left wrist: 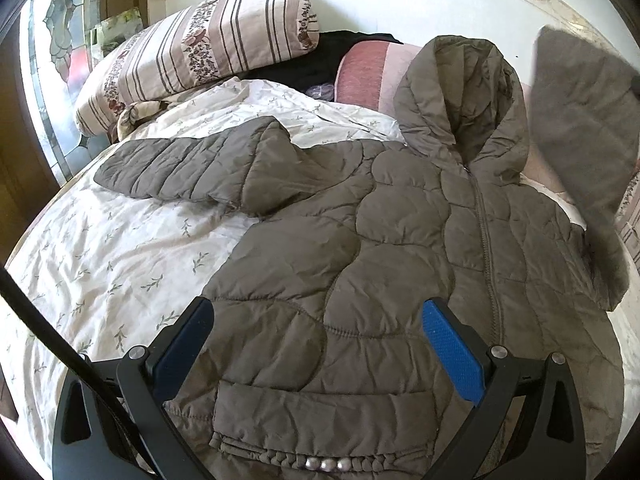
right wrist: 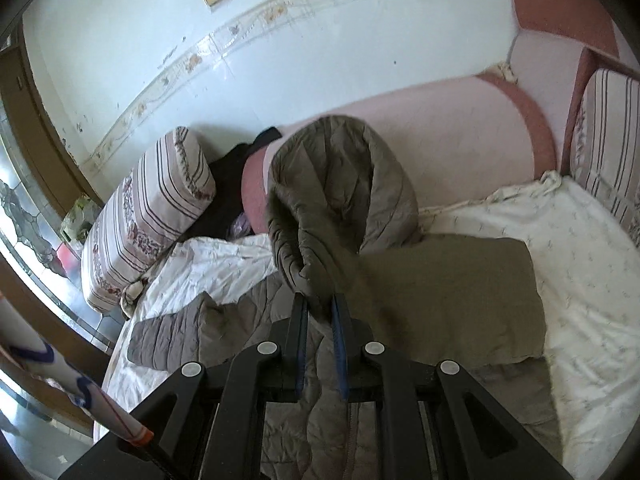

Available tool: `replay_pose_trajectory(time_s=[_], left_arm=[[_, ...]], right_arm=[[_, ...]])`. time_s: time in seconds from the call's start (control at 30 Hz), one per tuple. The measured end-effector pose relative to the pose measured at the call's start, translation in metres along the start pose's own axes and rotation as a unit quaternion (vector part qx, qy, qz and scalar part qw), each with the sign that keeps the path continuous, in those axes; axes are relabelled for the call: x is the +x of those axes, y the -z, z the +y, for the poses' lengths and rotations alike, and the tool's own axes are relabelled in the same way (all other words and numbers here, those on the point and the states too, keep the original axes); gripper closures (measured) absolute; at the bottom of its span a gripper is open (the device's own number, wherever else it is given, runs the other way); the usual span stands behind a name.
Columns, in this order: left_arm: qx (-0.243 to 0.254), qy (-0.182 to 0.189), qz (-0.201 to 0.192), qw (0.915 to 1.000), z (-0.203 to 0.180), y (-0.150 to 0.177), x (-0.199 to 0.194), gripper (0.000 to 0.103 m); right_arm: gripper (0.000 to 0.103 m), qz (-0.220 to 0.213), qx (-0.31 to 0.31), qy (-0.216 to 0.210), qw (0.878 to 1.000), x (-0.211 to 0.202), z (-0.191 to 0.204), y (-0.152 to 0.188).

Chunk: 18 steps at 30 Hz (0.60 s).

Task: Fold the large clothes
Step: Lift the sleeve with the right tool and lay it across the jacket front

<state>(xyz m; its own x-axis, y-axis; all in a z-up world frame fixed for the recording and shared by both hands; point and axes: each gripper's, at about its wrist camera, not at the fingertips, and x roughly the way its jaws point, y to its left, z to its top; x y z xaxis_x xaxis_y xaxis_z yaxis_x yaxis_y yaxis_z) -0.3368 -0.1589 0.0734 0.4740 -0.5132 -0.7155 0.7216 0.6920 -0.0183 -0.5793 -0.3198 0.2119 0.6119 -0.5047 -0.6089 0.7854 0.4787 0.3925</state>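
From the left wrist camera, a grey-brown quilted puffer jacket with a hood (left wrist: 360, 240) lay front up on a bed covered with a white sheet printed with small leaf sprigs (left wrist: 100, 260). Its zip ran up the middle, its hood (left wrist: 460, 96) rested toward the head edge of the bed against a pink and rose bolster (left wrist: 368, 72), and one sleeve (left wrist: 180, 168) stretched flat toward the bed's left edge. The other sleeve (left wrist: 580, 120) was lifted off the bed at the right, blurred. The left gripper (left wrist: 316, 344) hovered over the jacket's lower part near the hem, its blue-padded jaws spread wide with nothing between them. A striped, flower-patterned pillow (left wrist: 192, 64) sat at the head corner on the left, with a black garment (left wrist: 320, 60) beside it.

From the right wrist camera, the right gripper (right wrist: 320, 304) had its jaws pressed together on a fold of the jacket's raised sleeve (right wrist: 316, 276), just in front of the camera. The hood (right wrist: 344, 184) stood beyond the fingers, and a flat olive panel of the jacket (right wrist: 460, 300) spread toward the bed's right edge. The flat sleeve (right wrist: 168, 336) lay at the left edge on the sheet (right wrist: 580, 260). The striped pillow (right wrist: 148, 216) leaned at the head corner below a white tiled wall (right wrist: 200, 60).
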Motion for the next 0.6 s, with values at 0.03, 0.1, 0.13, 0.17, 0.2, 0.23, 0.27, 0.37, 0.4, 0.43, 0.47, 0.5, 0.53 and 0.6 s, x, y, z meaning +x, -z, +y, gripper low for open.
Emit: replay_pose_trajectory(time_s=[0.03,0.1,0.13,0.17,0.2,0.23,0.27,0.37,0.4,0.43,0.47,0.5,0.53,0.6], left_arm=[[-0.001,-0.001,0.001,1.0,0.0,0.0,0.001,0.0],[-0.003,-0.002,0.006,1.0,0.001,0.0,0.004,0.0],[-0.003,-0.002,0.008,1.0,0.001,-0.001,0.005,0.0],[-0.004,-0.003,0.009,0.9999,0.002,-0.001,0.006,0.0],[-0.005,-0.003,0.009,0.9999,0.002,-0.001,0.006,0.0],[-0.006,-0.004,0.009,0.9999,0.003,-0.001,0.007,0.0],[-0.008,-0.006,0.009,0.9999,0.003,-0.001,0.007,0.0],[-0.01,-0.009,0.012,0.9998,0.004,-0.001,0.01,0.0],[-0.01,-0.009,0.014,0.9998,0.004,-0.001,0.011,0.0],[-0.01,-0.01,0.017,0.9998,0.004,-0.002,0.013,0.0],[-0.01,-0.01,0.018,0.9997,0.005,-0.002,0.014,0.0],[-0.011,-0.01,0.02,0.9997,0.005,-0.003,0.016,0.0],[-0.013,-0.011,0.021,0.9996,0.007,-0.004,0.018,0.0],[-0.02,-0.015,0.023,0.9994,0.012,-0.006,0.022,0.0]], right_arm=[[0.092,0.004,0.002,-0.002,1.0,0.008,0.0,0.003],[0.092,0.012,0.004,0.007,1.0,0.023,-0.004,0.008],[0.092,0.018,0.008,0.011,1.0,0.029,-0.009,0.011],[0.092,0.024,0.014,0.012,1.0,0.035,-0.014,0.014],[0.092,0.034,0.021,0.015,0.999,0.044,-0.021,0.017],[0.092,0.042,0.026,0.019,0.999,0.052,-0.026,0.02],[0.092,0.054,0.03,0.025,0.998,0.063,-0.032,0.025],[0.092,0.083,0.04,0.035,0.995,0.083,-0.052,0.04],[0.092,0.09,0.043,0.039,0.994,0.09,-0.056,0.045],[0.092,0.095,0.047,0.043,0.993,0.095,-0.062,0.047],[0.092,0.095,0.051,0.045,0.993,0.096,-0.066,0.048],[0.092,0.092,0.054,0.048,0.993,0.097,-0.071,0.047],[0.092,0.087,0.056,0.052,0.993,0.096,-0.076,0.045],[0.091,0.071,0.062,0.072,0.993,0.091,-0.087,0.036]])
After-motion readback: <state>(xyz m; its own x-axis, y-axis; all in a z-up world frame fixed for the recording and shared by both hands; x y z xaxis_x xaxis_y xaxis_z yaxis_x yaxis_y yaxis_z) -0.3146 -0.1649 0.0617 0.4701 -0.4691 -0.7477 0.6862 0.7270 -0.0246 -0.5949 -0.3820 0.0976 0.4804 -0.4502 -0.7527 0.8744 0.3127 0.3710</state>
